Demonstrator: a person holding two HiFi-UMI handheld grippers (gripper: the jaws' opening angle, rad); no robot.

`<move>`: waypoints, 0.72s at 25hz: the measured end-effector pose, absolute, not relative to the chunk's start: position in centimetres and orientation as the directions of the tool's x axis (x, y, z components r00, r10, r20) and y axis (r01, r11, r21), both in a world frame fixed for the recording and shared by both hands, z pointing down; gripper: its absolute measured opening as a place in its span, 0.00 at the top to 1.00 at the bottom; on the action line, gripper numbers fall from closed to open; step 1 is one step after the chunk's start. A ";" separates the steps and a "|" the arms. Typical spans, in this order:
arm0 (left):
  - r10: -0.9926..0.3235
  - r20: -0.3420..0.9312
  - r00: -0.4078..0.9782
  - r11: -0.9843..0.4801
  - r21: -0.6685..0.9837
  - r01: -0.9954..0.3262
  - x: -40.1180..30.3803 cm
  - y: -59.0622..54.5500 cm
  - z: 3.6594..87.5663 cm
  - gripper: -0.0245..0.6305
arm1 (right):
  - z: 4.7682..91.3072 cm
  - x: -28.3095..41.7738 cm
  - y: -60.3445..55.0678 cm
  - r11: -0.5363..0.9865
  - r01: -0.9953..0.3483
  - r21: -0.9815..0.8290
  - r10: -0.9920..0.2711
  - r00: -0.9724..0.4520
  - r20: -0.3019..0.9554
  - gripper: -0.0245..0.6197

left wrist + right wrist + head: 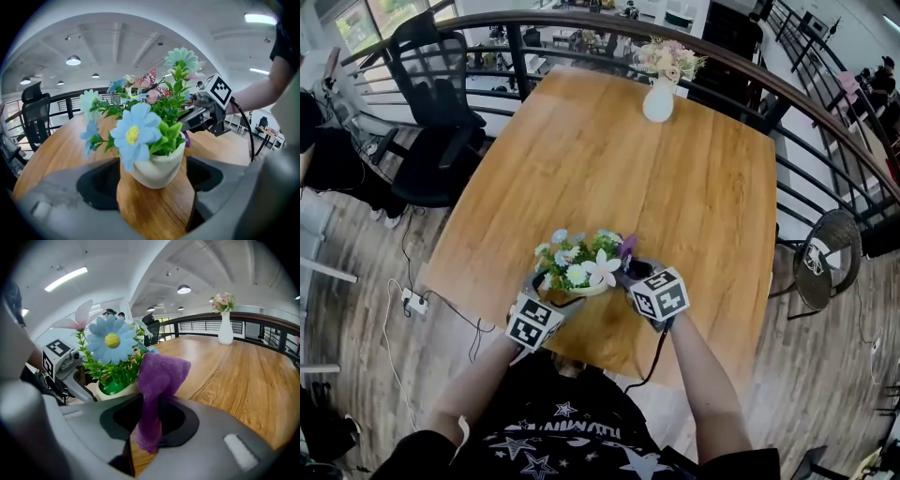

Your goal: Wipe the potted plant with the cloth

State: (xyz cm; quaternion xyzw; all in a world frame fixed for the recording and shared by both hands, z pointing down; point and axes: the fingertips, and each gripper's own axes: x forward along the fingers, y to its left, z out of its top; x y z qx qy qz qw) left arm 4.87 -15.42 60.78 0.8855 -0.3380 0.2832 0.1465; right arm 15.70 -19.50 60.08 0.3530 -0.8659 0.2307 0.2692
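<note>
Potted plant (581, 267) sits on the wood counter (675, 169), close to the edge nearest me, with blue and white flowers and green leaves in a small pale pot. Both my arms reach out in front of me and come together at the plant like a letter V. My left arm comes in from the lower left and my right arm from the lower right. Both point forward and tip down toward the counter. My left gripper (553, 292) is wide apart, and the pot stands between its two sides. I can see a little gap on each side, so it is not squeezing the pot. My right gripper (633, 274) is on the plant's right side. It is pinched tight on the purple cloth (157, 385). The cloth sticks up out of it in a soft lump, and a bit hangs down below. The lump is just beside the green leaves, but I cannot tell if it touches them. A black cable (656, 356) hangs down from my right gripper. Far across the counter stands a white vase (658, 98) with pink flowers, well apart from the plant. A black chair (436, 103) stands beside the counter on the left.
</note>
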 end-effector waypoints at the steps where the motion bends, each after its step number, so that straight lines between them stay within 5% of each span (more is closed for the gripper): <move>1: -0.512 0.607 0.608 -0.733 0.060 -0.677 4.8 -15.4 61.0 0.29 | 60.1 15.5 -19.5 0.650 -0.729 -0.216 -0.482 -0.615 0.624 0.81; 4: -0.500 0.621 0.603 -0.745 0.046 -0.665 4.8 -15.0 61.7 0.44 | 60.1 15.0 -19.4 0.653 -0.723 -0.227 -0.478 -0.625 0.617 0.81; 18: -0.491 0.615 0.617 -0.751 0.060 -0.657 4.9 -14.7 61.9 0.44 | 59.9 14.6 -16.2 0.632 -0.742 -0.223 -0.493 -0.607 0.624 0.81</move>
